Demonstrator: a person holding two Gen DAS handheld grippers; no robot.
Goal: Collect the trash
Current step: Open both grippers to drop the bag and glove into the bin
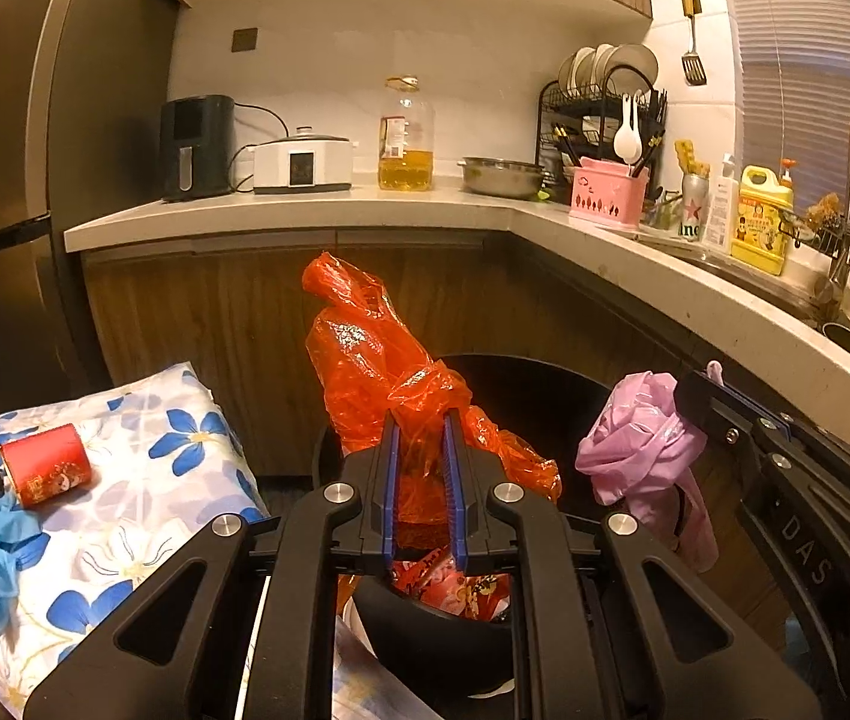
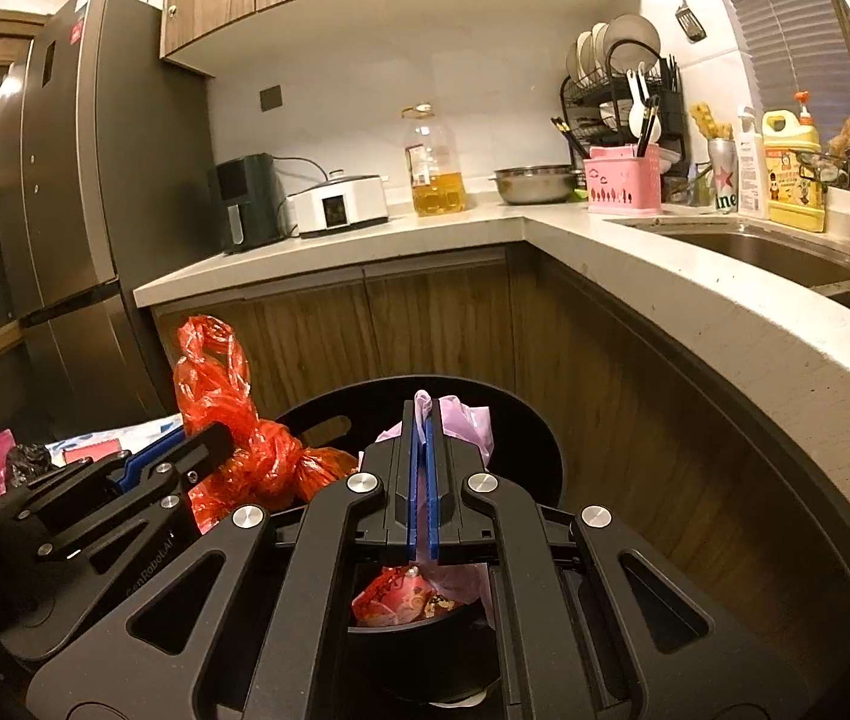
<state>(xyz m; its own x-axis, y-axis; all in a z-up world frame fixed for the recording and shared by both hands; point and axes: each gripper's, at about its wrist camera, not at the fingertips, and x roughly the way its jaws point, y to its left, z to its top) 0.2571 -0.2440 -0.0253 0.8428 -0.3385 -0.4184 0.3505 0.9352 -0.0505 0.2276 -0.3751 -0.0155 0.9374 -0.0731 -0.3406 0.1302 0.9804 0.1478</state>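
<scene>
1. Now the left gripper [image 1: 422,426] has narrow jaws that pinch the red plastic bag [image 1: 365,354] between them, above the black bin [image 1: 520,396].
2. Beside it, the right gripper [image 2: 423,420] has jaws closed tight on the pink plastic bag [image 2: 460,420], over the same bin.
3. Red wrappers [image 2: 401,597] lie inside the bin, below both jaws.

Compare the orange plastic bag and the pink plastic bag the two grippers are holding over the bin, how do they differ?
The orange bag is translucent and glossy; the pink bag is pale and opaque. The orange bag is bulkier and stands up tall above its gripper, while the pink bag is a smaller bunch that droops. The left gripper pinches the orange bag; the right gripper pinches the pink bag with jaws almost together. Both are crumpled thin plastic, held above the black bin.
</scene>
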